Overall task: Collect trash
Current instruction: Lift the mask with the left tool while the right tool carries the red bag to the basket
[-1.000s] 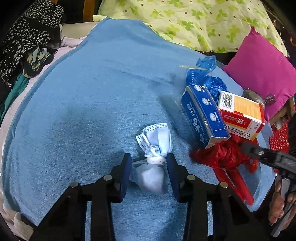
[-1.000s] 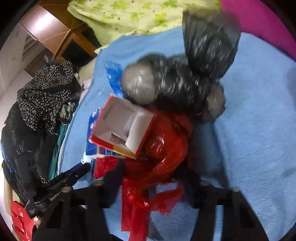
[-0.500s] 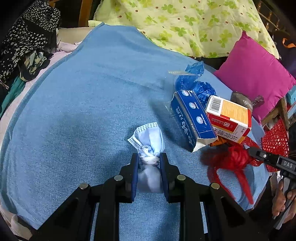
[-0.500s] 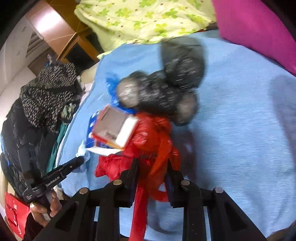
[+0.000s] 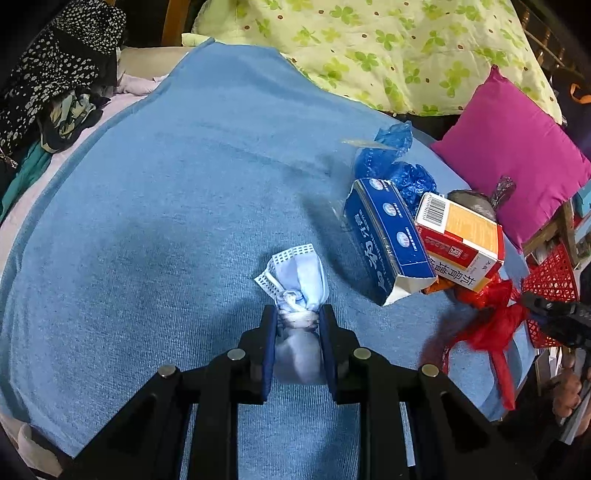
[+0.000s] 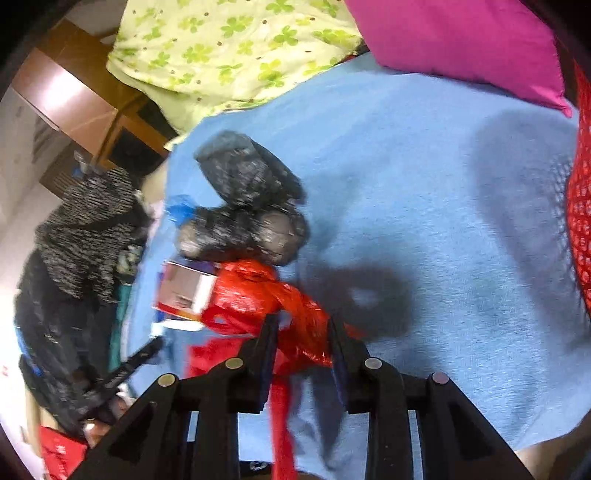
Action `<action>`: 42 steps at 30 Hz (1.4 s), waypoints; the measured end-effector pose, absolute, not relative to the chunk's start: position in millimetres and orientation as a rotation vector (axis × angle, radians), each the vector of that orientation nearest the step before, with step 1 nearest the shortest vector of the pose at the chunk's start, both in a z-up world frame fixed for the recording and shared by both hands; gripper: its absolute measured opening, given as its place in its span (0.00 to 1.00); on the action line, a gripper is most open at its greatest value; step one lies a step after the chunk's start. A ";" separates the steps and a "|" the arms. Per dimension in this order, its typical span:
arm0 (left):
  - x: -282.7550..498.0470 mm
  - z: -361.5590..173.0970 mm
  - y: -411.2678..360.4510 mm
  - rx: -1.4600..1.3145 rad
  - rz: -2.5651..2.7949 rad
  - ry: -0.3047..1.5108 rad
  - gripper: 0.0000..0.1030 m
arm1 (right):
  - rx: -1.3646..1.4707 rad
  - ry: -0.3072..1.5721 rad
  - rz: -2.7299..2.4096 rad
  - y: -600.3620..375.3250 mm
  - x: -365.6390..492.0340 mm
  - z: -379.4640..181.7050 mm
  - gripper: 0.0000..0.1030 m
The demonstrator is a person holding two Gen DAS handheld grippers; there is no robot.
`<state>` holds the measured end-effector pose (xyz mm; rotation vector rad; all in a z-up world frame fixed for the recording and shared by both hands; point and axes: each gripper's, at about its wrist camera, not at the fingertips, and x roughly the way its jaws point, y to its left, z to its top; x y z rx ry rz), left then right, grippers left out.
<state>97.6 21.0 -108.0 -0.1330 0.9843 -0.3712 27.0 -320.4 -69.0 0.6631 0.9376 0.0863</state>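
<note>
Spread beneath and all around the left hand-held gripper [image 5: 297, 317]: a wide blue knitted blanket [image 5: 184, 184]. Far ahead of it, a crumpled pale green quilt printed with clover leaves [image 5: 369, 48]. Ahead and to the right, a square magenta cushion [image 5: 517, 147] at the blanket's edge. Far ahead to the left, a heap of black white-dotted clothing [image 5: 55, 74], touching a pale pink sheet [image 5: 136, 83]. Just left of the quilt, an upright brown wooden post [image 5: 173, 18].
</note>
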 end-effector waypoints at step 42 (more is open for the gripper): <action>88.1 -105.5 0.5 -0.038 -0.399 0.955 0.23 | 0.838 0.973 0.263 -269.0 29.6 -88.4 0.39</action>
